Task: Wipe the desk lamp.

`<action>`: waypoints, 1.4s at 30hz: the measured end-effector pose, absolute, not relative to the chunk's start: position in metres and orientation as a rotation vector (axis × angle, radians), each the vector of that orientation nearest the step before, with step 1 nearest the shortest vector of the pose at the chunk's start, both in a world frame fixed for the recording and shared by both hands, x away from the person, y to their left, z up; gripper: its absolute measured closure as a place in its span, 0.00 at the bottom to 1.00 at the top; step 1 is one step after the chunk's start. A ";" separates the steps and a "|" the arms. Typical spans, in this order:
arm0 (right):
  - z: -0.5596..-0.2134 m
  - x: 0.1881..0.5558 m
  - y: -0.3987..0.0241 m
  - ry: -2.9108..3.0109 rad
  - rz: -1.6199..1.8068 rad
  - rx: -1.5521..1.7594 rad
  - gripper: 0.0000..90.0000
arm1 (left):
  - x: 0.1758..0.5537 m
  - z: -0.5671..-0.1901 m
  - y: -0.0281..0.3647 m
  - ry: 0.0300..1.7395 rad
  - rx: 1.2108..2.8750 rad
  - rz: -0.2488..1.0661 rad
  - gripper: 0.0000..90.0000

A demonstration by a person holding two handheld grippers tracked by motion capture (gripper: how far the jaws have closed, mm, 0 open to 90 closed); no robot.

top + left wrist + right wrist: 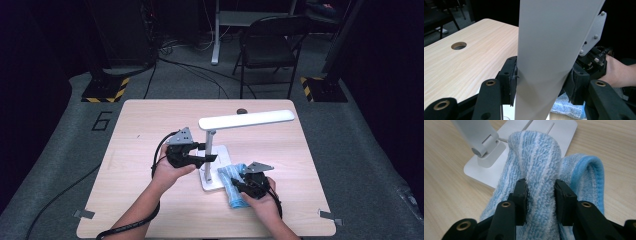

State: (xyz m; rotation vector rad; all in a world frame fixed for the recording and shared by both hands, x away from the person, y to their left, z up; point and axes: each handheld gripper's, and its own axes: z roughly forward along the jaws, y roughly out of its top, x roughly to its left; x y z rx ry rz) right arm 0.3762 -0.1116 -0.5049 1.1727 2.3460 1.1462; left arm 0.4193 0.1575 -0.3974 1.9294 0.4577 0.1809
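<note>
Two claws clamped: left claw (206, 158) on lamp (212, 150), right claw (540, 192) on towel (541, 165); wooden table (150, 120), dark room.

Light wood desk (150, 120), a round cable hole (242, 111) near its far edge, middle. Grey carpet floor (60, 165) all round. Black folding chair (267, 47) beyond the far edge. Two yellow-black striped stand bases (105, 90) off the far corners. Numeral "6" (101, 121) marked on the floor by the left edge.
</note>
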 end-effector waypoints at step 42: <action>-0.519 0.351 -0.063 2.346 1.024 0.940 0.79 | 0.426 -0.399 0.153 0.511 1.912 0.196 0.56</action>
